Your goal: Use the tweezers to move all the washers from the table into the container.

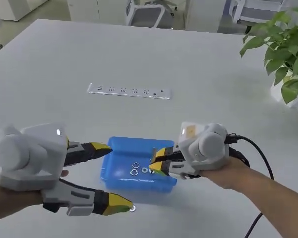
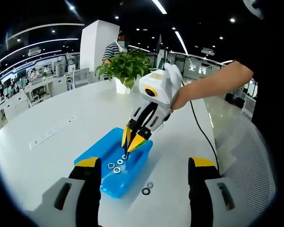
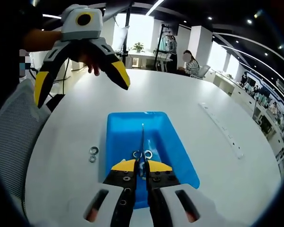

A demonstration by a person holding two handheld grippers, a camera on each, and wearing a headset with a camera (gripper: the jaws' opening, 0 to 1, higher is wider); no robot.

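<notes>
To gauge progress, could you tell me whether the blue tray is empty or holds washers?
Not empty: several washers lie inside the tray, and two other washers sit outside on the table beside it.

Bright, even light from ceiling strips [image 2: 181,41]; a window [image 3: 140,29] glares far beyond the right gripper [image 3: 142,166]; fisheye edges bend; shadows faint.

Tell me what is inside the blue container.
At least three washers lie on the floor of the blue container, the tweezers poised over them. The jaws of the right gripper cover part of that floor, so more may be hidden.
</notes>
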